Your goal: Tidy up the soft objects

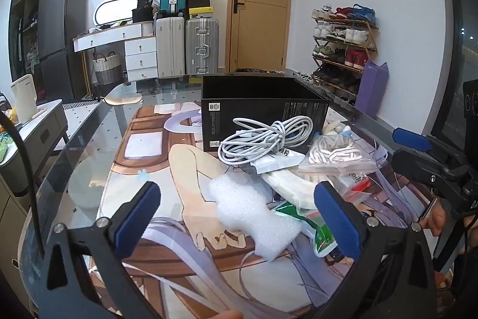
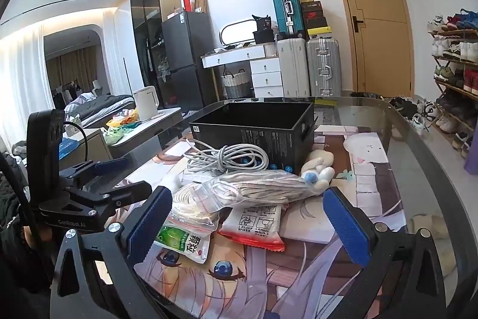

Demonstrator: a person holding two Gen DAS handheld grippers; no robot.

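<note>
both grippers agape, holding nothing

Black box (image 1: 263,109), white coiled cable (image 1: 263,139), white foam sheet (image 1: 254,217), blue-padded left gripper (image 1: 239,217)

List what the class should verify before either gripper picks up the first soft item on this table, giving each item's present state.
1. Left gripper open, nothing held: ok.
2. Right gripper open, nothing held: ok.
3. Black box open on top: ok.
4. Box empty inside: cannot tell.
5. Bubble wrap lies free, nothing on top: ok.
6. White cable clear of other items: not ok, it rests on packets against the box.
</note>
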